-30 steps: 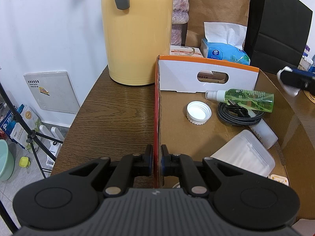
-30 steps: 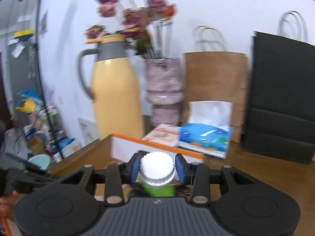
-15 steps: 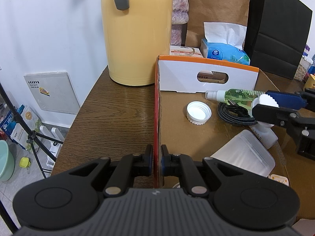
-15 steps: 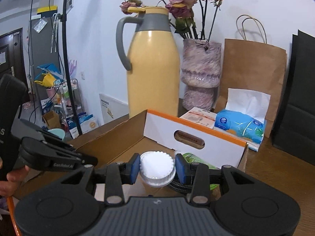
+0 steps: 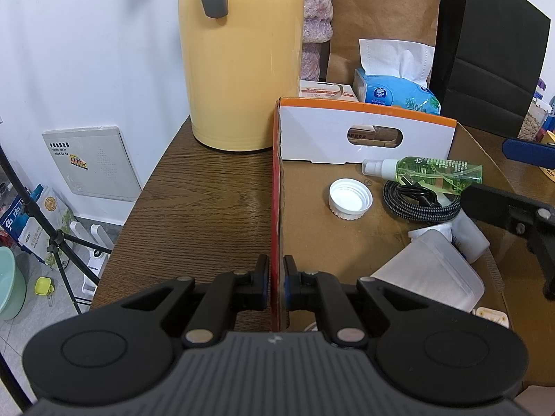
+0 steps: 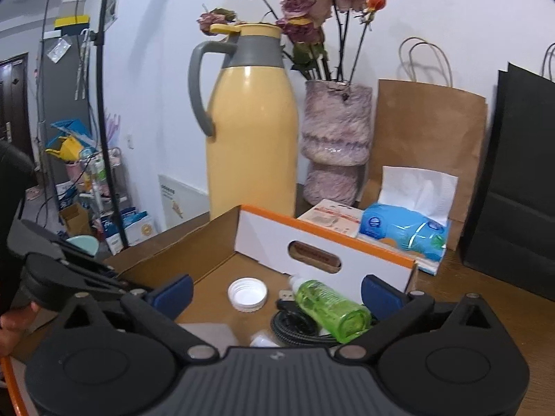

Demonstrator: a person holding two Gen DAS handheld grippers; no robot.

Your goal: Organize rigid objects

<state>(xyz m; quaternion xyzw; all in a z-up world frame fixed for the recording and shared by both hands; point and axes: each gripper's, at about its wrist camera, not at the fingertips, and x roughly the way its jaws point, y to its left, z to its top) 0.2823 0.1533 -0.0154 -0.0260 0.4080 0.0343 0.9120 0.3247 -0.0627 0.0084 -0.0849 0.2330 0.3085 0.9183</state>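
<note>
Both opening jaws of the right gripper [image 6: 275,293] flank the green bottle [image 6: 331,308], untouched.

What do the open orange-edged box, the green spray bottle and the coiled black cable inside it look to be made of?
Open orange-edged box: corrugated cardboard, matte brown inside, white-printed end wall with a cut handle slot. Green spray bottle: clear tinted plastic, glossy, liquid visible, white nozzle. Coiled black cable: probably braided fabric sheath, judging by its woven speckled texture.
</note>
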